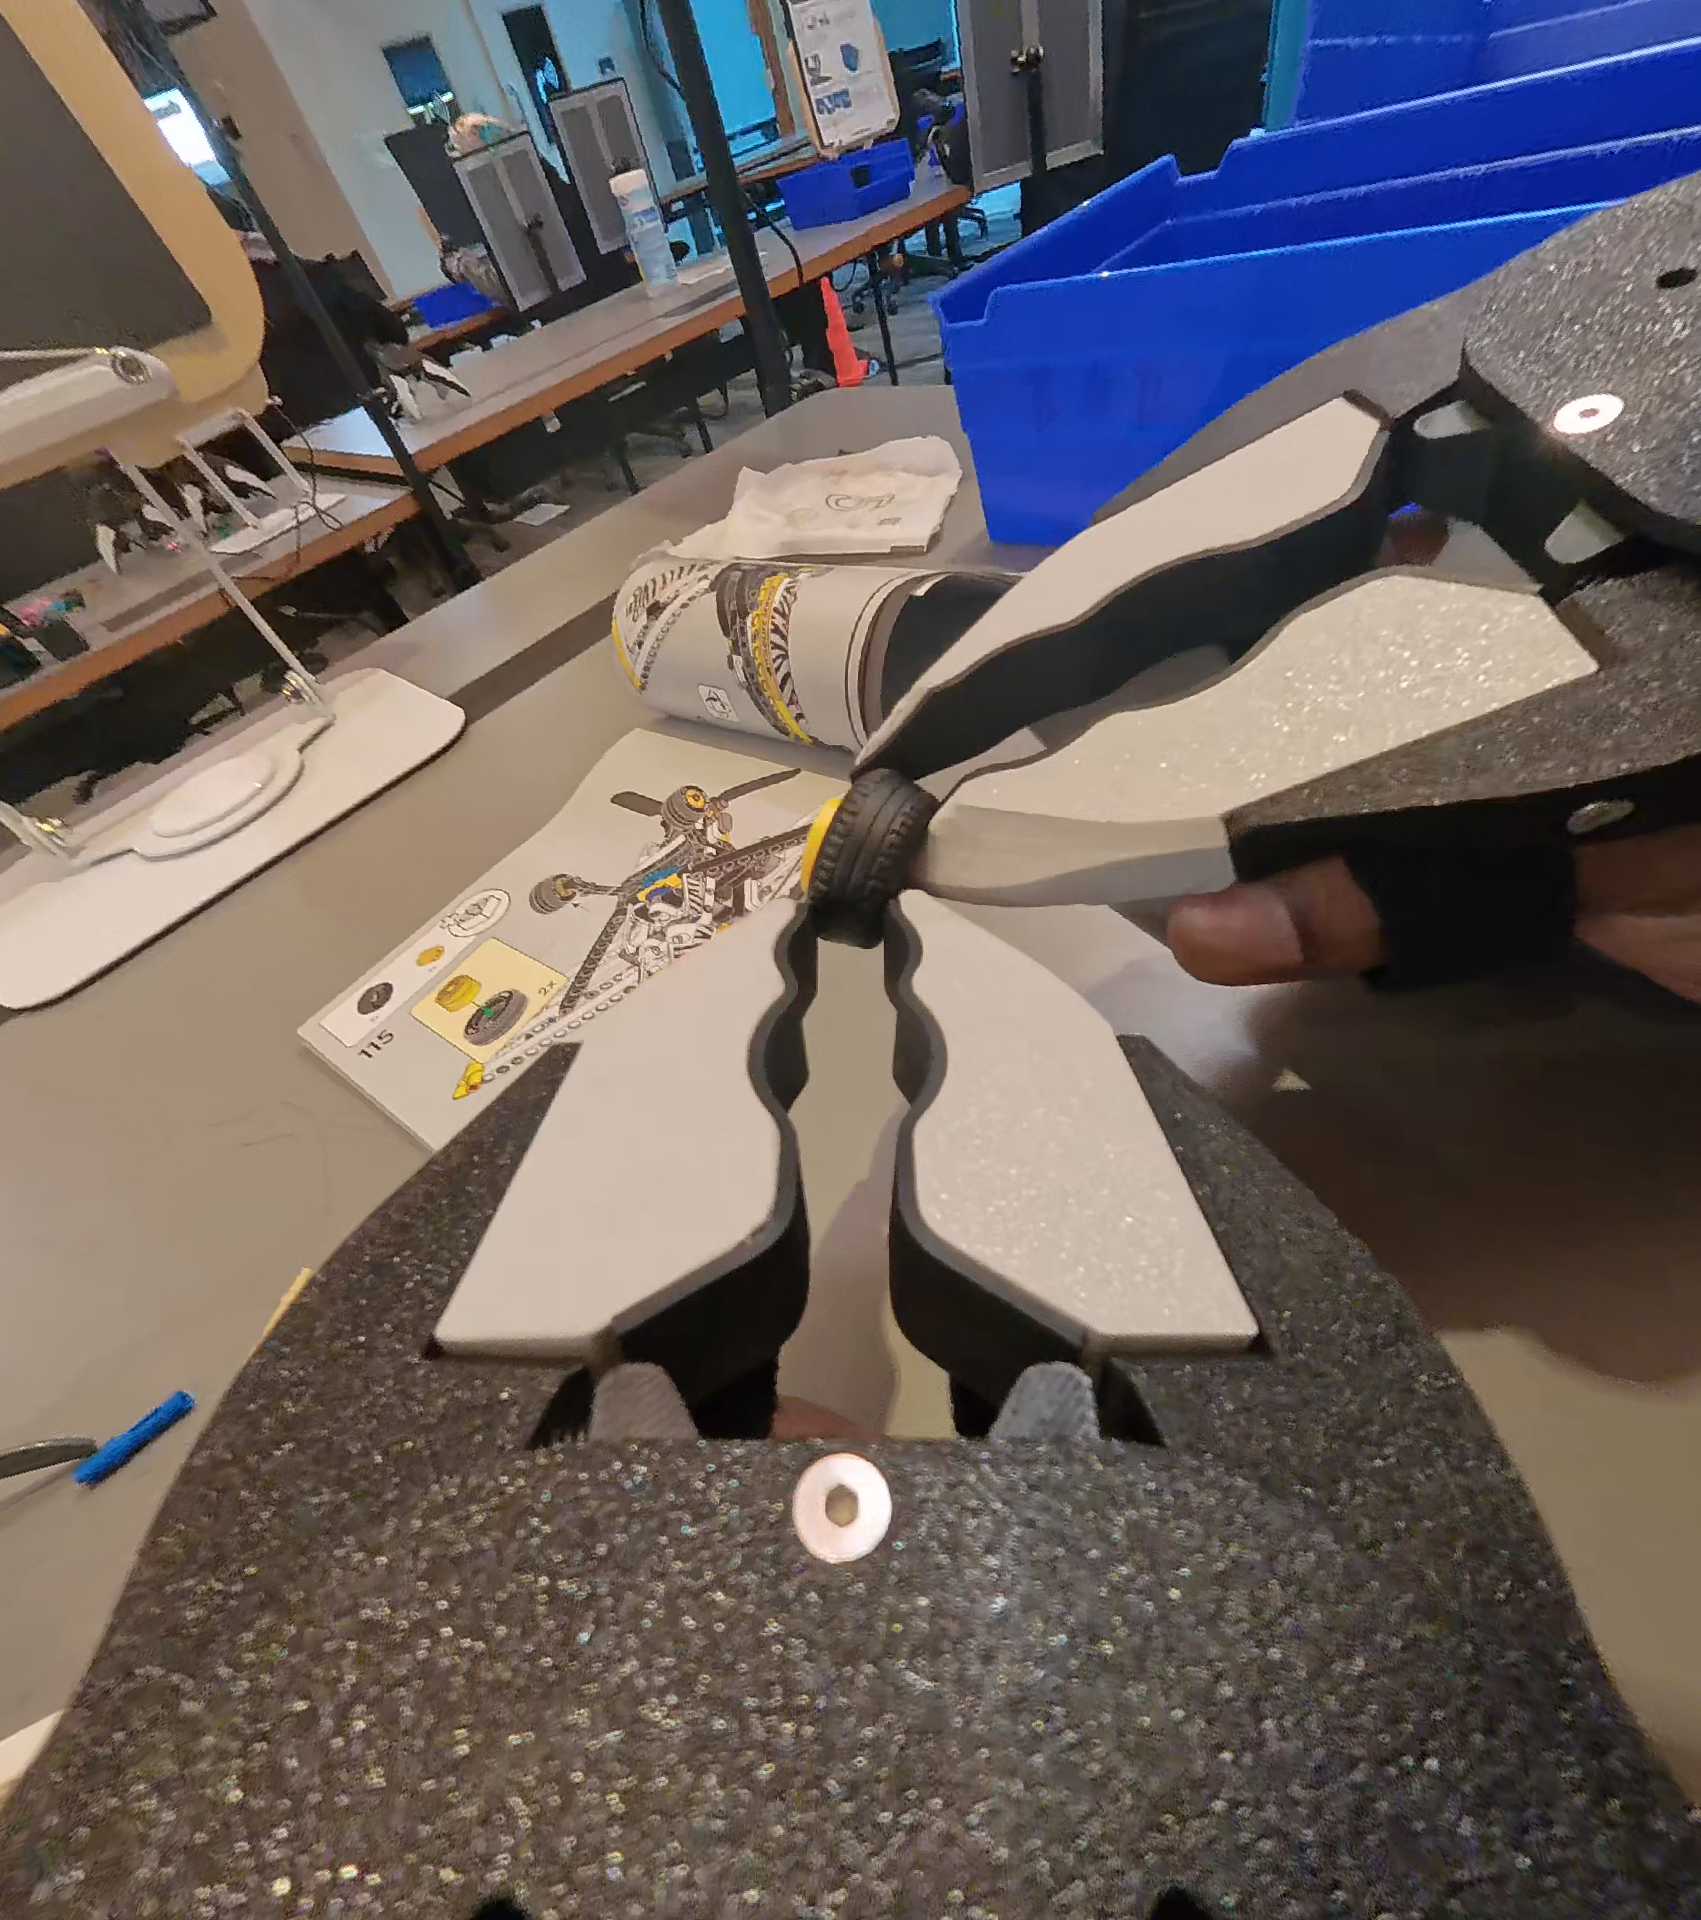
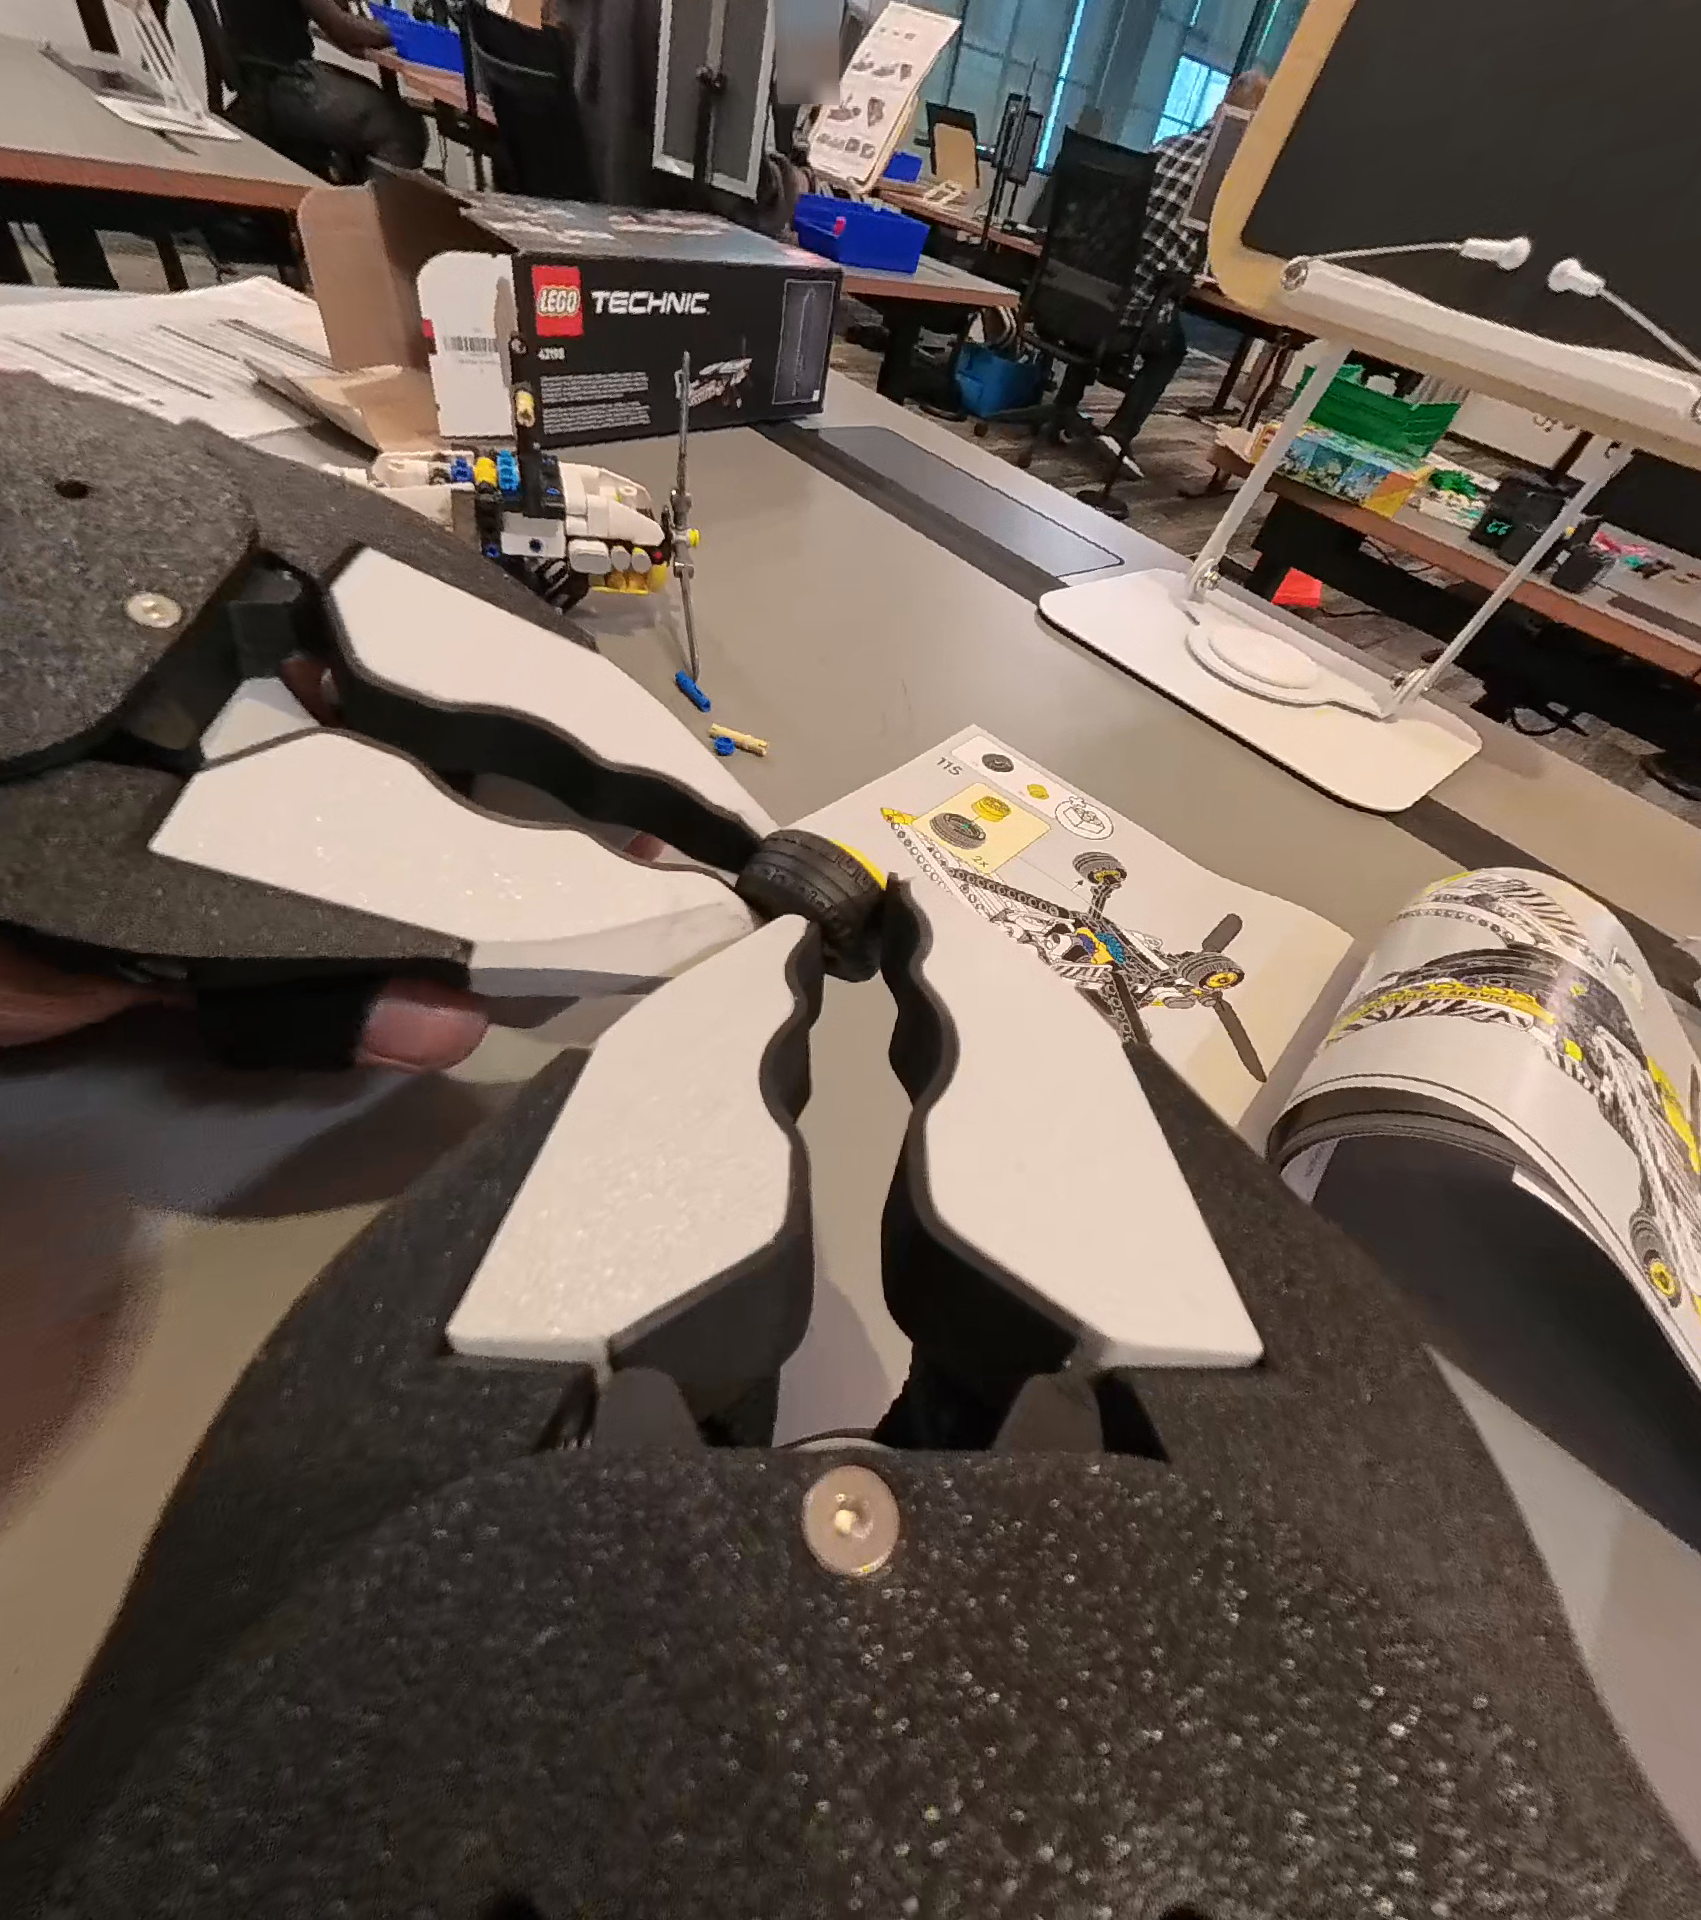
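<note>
A small black tyre on a yellow hub (image 1: pixel 867 852) hangs above the grey table, caught between both grippers. In the left wrist view my left gripper (image 1: pixel 848 920) comes from below, its two pads pressed on the tyre's lower part. My right gripper (image 1: pixel 893 805) comes in from the right with its tips against the tyre's upper and right side. In the right wrist view the wheel (image 2: pixel 815 894) sits between my right gripper's fingertips (image 2: pixel 848 930), and my left gripper (image 2: pixel 758 878) grips it from the left. A gloved hand holds each tool.
An open instruction booklet (image 2: pixel 1085 883) lies under the wheel, its pages curling at the right. A half-built model (image 2: pixel 565 520) and a dark box (image 2: pixel 659 332) stand behind. Loose blue (image 2: pixel 692 689) and tan (image 2: pixel 737 740) pins lie nearby. A white stand base (image 2: pixel 1272 675) and blue bins (image 1: pixel 1241 312) flank the area. My left and right fingertips are right by each other.
</note>
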### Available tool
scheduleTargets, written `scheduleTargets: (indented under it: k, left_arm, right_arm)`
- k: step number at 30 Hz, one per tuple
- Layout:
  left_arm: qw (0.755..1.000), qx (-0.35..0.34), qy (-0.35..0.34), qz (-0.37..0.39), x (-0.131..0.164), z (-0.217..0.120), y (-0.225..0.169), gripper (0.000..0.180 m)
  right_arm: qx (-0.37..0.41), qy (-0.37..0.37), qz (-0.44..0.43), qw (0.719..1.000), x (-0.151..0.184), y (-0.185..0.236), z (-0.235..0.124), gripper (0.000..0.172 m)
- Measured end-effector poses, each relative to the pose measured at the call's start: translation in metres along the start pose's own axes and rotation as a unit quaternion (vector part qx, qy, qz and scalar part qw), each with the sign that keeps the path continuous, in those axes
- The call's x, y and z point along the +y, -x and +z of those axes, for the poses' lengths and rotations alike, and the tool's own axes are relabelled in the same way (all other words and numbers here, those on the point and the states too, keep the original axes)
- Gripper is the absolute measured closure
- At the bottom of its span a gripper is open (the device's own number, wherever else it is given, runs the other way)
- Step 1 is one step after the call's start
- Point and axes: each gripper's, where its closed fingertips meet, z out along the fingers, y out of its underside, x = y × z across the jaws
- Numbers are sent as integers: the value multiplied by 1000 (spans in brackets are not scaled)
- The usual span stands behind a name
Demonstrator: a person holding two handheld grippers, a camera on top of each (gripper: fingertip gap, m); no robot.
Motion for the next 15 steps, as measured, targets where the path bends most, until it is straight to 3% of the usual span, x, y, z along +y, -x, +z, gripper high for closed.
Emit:
scheduleTargets:
  k: [4, 10, 15]
  left_arm:
    - [999, 4, -5, 34, -1, 0, 2, 168]
    - [989, 15, -54, 139, -9, -8, 4, 167]
    - [985, 49, -69, 152, -8, -10, 6, 166]
  right_arm:
    - [-4, -12, 7, 1000, 1, 0, 1, 160]
    - [-106, -54, -6, 993, -9, 2, -6, 153]
    - [-96, -50, -183, 977, -3, 4, -10, 145]
